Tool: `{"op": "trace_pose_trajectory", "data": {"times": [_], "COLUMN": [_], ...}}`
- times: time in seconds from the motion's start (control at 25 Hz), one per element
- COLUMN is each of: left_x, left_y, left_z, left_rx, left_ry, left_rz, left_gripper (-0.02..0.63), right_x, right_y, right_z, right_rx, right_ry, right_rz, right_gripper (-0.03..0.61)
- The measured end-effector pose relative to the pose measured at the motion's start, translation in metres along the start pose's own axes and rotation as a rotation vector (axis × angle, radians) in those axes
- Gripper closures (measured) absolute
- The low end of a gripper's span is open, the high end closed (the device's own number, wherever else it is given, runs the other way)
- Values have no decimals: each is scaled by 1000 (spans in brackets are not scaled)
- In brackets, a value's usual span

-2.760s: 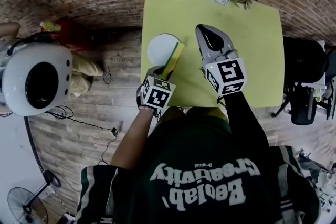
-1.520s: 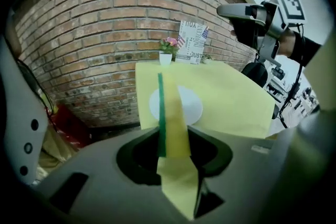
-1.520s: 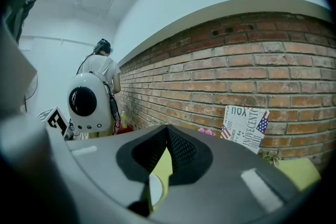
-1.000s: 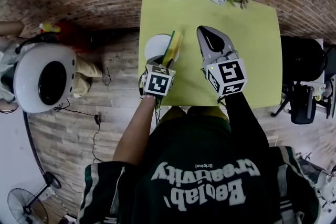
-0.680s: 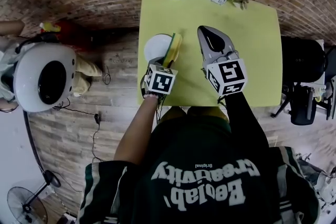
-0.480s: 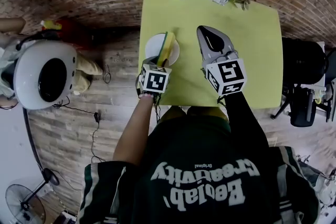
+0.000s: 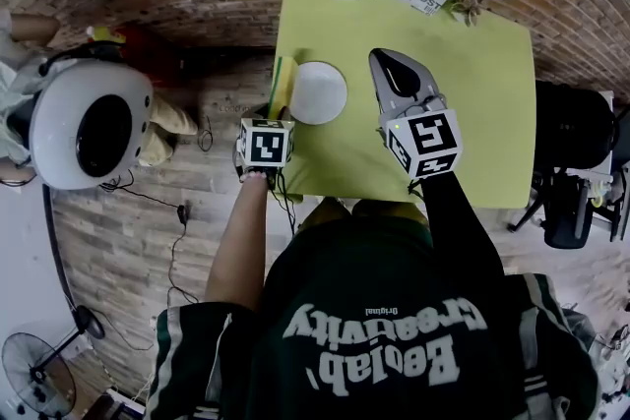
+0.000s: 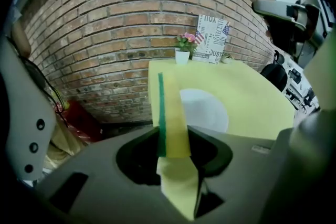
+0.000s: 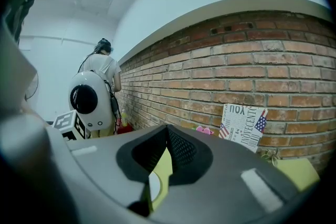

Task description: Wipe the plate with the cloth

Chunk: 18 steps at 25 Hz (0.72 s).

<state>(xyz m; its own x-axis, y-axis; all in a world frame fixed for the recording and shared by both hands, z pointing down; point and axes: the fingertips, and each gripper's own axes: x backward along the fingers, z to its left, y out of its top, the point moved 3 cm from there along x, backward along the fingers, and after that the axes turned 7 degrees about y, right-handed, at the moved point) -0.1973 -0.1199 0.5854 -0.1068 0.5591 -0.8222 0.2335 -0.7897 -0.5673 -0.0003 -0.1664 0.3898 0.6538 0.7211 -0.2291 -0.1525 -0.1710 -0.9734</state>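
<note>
Yellow cloth (image 7: 283, 84) with a green edge stands clamped between the pads of your left gripper (image 8: 176, 157). In the head view it sits at the left edge of the table (image 7: 472, 113), just left of the white plate (image 7: 319, 93) and off its face. Your right gripper (image 9: 167, 134) hangs right of the plate, jaws together on nothing. The plate looks bare, so how much is wiped can't be told; any further stroke needs the cloth on the plate.

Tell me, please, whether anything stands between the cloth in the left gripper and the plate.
Nothing visible does. The cloth, clamped in the left gripper's jaws, hangs just left of the plate, with only a strip of bare table between them.
</note>
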Motion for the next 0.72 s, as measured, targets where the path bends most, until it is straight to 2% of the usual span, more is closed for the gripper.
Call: {"op": "trace_pose_trajectory", "data": {"times": [0.2,0.36,0.56,0.72], "left_x": [11,12,2,-5], "left_y": [17,33,35,23], "left_z": [-7,-46,-92,-113], "left_rx": [17,-59,-114,-143], "left_ry": [-21,-98,-197,-235], "left_rz": [-45,-79,-79,-32], "left_gripper": [474,474,474,474], "right_x": [-2,-1,3,6], "right_y": [1,2,3,2], "right_z": [5,4,1,-4], "right_rx": [6,11,16,16], "right_ry": [4,-7,-22,-35], "right_rz": [1,6,9,11], "right_gripper": [565,565,565,565]}}
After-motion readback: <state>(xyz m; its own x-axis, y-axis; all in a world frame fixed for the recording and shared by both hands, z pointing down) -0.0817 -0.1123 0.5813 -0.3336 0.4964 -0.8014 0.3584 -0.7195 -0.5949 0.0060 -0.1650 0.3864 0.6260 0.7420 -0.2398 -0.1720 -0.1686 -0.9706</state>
